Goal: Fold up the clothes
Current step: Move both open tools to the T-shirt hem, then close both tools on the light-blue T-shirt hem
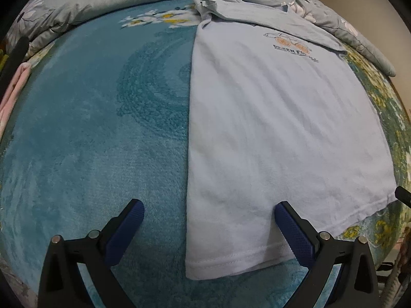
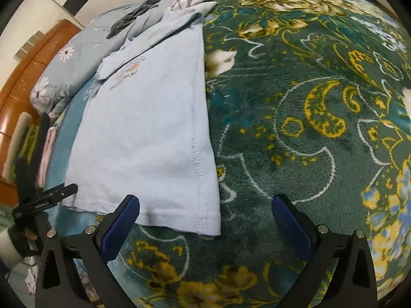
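A light blue T-shirt (image 1: 277, 128) with a small chest print lies flat on the bed, folded lengthwise into a long strip, a sleeve folded over at the far end. My left gripper (image 1: 208, 213) is open, its jaws straddling the shirt's near left hem corner. In the right wrist view the same shirt (image 2: 143, 133) lies at left. My right gripper (image 2: 205, 205) is open and straddles the shirt's near right hem corner. Neither gripper holds anything.
The bed has a teal plush blanket (image 1: 90, 128) with a green and yellow patterned part (image 2: 308, 102). A grey floral duvet (image 1: 102, 0) is bunched at the far end with a dark garment (image 2: 133, 18) on it. Pink folded cloth (image 1: 12, 89) lies at left. A wooden headboard (image 2: 30, 64) stands beyond.
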Tool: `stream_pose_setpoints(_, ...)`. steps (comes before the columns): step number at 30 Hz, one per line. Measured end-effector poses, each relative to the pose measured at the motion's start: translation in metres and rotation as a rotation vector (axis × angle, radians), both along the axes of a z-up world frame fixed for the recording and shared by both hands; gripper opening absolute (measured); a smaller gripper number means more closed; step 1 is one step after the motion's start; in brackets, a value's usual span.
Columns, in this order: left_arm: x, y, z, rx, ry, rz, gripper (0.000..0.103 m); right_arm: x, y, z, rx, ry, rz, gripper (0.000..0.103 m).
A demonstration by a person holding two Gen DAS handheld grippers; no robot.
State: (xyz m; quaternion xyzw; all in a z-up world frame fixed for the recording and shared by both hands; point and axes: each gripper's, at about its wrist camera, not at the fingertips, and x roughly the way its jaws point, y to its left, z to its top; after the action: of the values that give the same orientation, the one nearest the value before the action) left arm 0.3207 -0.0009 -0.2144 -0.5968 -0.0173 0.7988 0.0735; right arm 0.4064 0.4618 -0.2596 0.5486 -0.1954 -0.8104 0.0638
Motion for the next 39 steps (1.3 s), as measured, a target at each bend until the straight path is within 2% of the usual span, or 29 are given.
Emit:
stream_pose_setpoints(4,0.002,-0.008,0.006,0.028,-0.056,-0.022,0.102,0.002,0.008,0.004,-0.031,-0.012,-0.022,0.103)
stream_pose_setpoints(8,0.009,-0.014,0.012,0.123,-0.116,-0.026,0.102,0.002,0.013,0.005,-0.063,-0.022,-0.04,0.103)
stream_pose_setpoints(11,0.013,-0.019,0.015,0.164,-0.141,-0.023,0.1,0.007,0.015,0.012,-0.084,-0.025,-0.036,0.102)
stream_pose_setpoints(13,0.014,-0.026,0.015,0.193,-0.155,-0.003,0.097,-0.007,0.006,0.009,-0.109,-0.027,-0.022,0.101)
stream_pose_setpoints(15,0.015,-0.038,0.017,0.227,-0.161,0.03,0.091,-0.01,0.003,0.01,-0.141,-0.034,-0.01,0.091)
stream_pose_setpoints(17,-0.024,-0.076,0.023,0.245,-0.168,0.053,0.084,-0.009,0.004,0.009,-0.164,-0.048,-0.003,0.085)
stream_pose_setpoints(19,-0.017,-0.069,0.019,0.251,-0.176,0.067,0.079,-0.006,0.008,0.009,-0.184,-0.063,-0.011,0.077)
stream_pose_setpoints(21,-0.006,-0.06,0.015,0.257,-0.184,0.081,0.074,-0.004,0.014,0.009,-0.228,-0.08,-0.031,0.064)
stream_pose_setpoints(23,0.004,-0.051,0.011,0.255,-0.199,0.09,0.071,-0.003,0.016,0.008,-0.253,-0.098,-0.039,0.06)
stream_pose_setpoints(25,-0.002,-0.014,0.006,0.265,-0.213,0.103,0.07,-0.003,0.014,0.007,-0.256,-0.111,-0.036,0.06)
stream_pose_setpoints(27,-0.013,0.022,0.0,0.271,-0.219,0.115,0.061,-0.004,0.011,0.007,-0.256,-0.122,-0.033,0.059)
stream_pose_setpoints(31,-0.031,0.039,-0.01,0.29,-0.24,0.161,0.05,-0.004,0.013,0.006,-0.261,-0.14,-0.052,0.055)
stream_pose_setpoints(34,-0.034,0.045,-0.013,0.282,-0.251,0.162,0.033,-0.005,0.019,0.002,-0.291,-0.165,-0.098,0.037)
stream_pose_setpoints(35,-0.036,0.047,-0.015,0.284,-0.258,0.166,0.024,-0.005,0.021,0.0,-0.306,-0.177,-0.115,0.03)
stream_pose_setpoints(36,-0.029,0.04,-0.011,0.284,-0.264,0.171,0.019,-0.005,0.023,-0.002,-0.32,-0.188,-0.13,0.021)
stream_pose_setpoints(39,-0.025,0.041,-0.007,0.269,-0.27,0.18,0.012,-0.006,0.022,0.003,-0.348,-0.197,-0.142,0.009)
